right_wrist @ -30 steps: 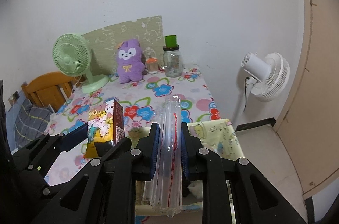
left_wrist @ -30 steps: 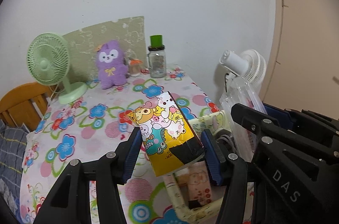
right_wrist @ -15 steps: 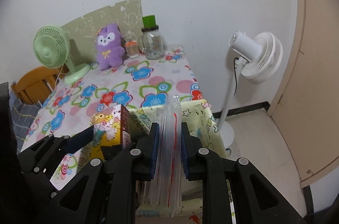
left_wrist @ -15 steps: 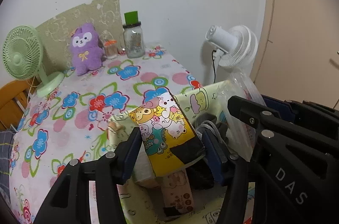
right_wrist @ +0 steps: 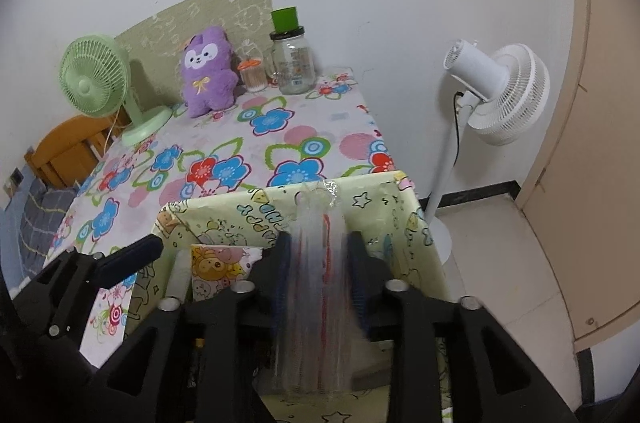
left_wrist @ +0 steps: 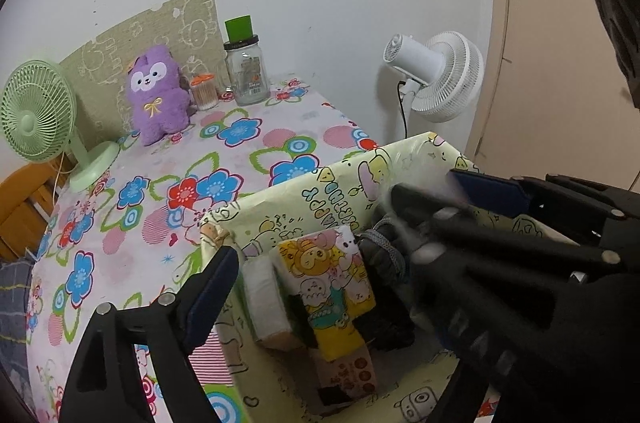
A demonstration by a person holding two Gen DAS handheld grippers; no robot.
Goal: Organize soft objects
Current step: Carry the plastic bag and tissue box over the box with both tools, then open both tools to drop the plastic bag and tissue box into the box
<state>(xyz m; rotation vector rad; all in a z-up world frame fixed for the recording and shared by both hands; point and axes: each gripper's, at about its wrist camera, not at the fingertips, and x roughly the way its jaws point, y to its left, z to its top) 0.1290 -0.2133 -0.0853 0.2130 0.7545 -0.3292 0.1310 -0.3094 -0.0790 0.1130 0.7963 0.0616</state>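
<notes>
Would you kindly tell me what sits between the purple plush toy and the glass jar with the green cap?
A small clear container with an orange lid stands between the purple plush toy and the glass jar, clearest in the right wrist view.

Purple plush (left_wrist: 158, 95), mint-green fan (left_wrist: 36, 119), white-pink tablecloth (left_wrist: 256, 143) with blue-red flowers, pale-yellow cartoon-print box (left_wrist: 340, 183), yellow cartoon tissue pack (left_wrist: 332, 287).

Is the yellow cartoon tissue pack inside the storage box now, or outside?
Inside: the tissue pack sits between the box walls, free of the open left gripper.
</notes>
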